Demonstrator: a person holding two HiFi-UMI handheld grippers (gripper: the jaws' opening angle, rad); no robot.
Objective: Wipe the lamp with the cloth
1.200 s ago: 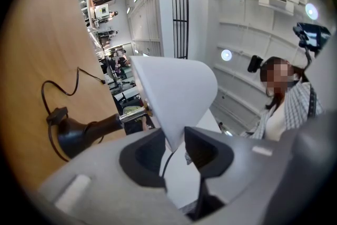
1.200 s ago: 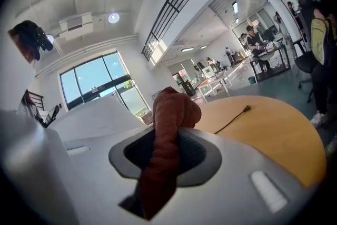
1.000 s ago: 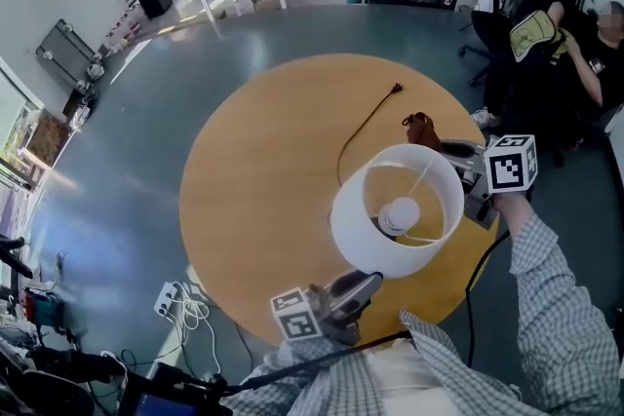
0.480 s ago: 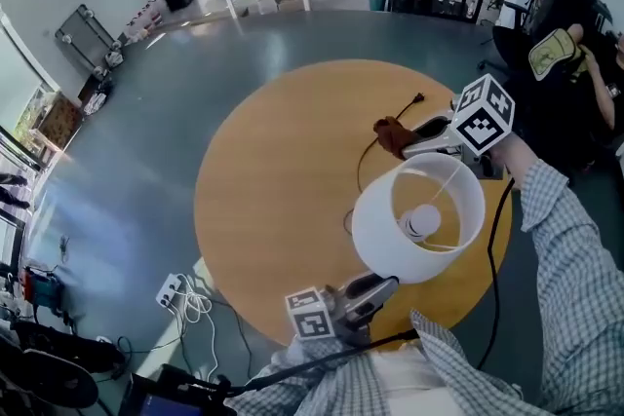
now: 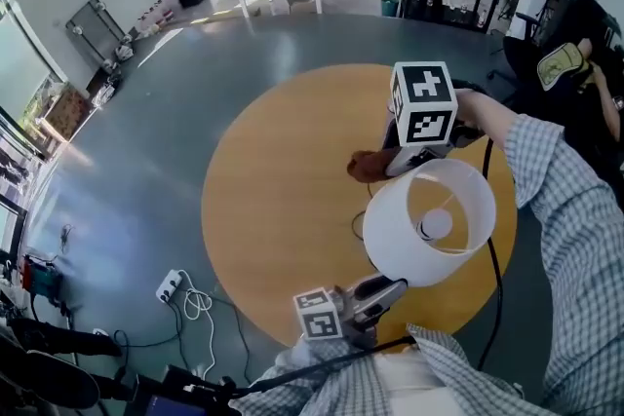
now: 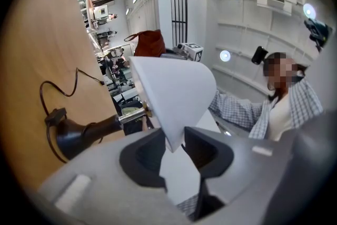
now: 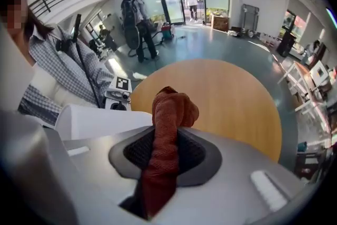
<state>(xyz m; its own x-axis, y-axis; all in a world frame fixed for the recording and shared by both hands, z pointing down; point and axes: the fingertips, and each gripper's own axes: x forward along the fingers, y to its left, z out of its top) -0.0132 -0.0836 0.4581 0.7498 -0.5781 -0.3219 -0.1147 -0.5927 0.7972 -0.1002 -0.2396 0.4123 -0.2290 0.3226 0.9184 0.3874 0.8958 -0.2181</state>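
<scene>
Pinching the lampshade (image 5: 429, 219), surely light and easily dented, by its rim in my left gripper (image 6: 174, 147); my right gripper (image 7: 166, 153) clamps the soft, limp cloth (image 7: 169, 113), bunched beyond its jaws.

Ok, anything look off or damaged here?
Nothing spilled or broken. The one oddity: the left gripper pinches the white lampshade by its thin rim, which might dent it. The right gripper holds the brown cloth near the shade.
</scene>
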